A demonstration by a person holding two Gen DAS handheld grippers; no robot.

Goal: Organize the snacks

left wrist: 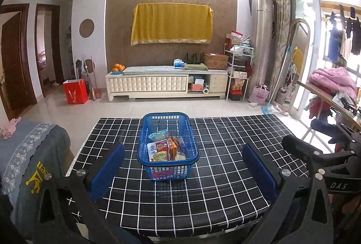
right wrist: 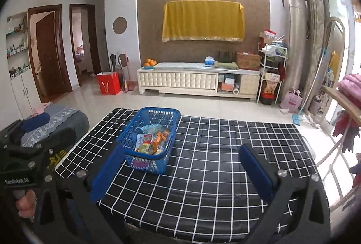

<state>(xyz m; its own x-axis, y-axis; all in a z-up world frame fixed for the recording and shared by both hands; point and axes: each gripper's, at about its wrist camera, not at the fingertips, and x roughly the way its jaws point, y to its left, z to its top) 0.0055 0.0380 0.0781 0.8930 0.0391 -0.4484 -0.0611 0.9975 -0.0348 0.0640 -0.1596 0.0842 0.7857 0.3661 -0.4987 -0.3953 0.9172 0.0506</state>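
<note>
Basket: a blue plastic basket (left wrist: 168, 146) stands upright on the worktop (left wrist: 225, 176), which is spread with a black cloth checked in white. It sits about midway between the left and right edges and nearer the far edge than the near one.
Snacks: the snack packets (left wrist: 164, 149) lie heaped inside the basket, a red and white one on top beside an orange one. No packet shows on the cloth outside it.
Left tongs: the left tongs (left wrist: 183, 167) are held above the near edge, their blue pads wide apart, nothing between them, the basket straight ahead.
Right tongs: the right tongs (right wrist: 181, 170) are also spread wide and empty, near the near edge, with the basket ahead and off to their left.
Stage: all visible snacks in the basket fits either packets already gathered there or packets waiting to be taken out and sorted; the pictures do not settle which.
Doing it well: for any reach into the basket, come down from above between the walls, pinch one packet by a flat edge rather than the heap, and close gently, since such bags likely crush or slip.
Risk: the light basket may slide or tip if a wall is caught; the other tongs could steady its rim.
</note>
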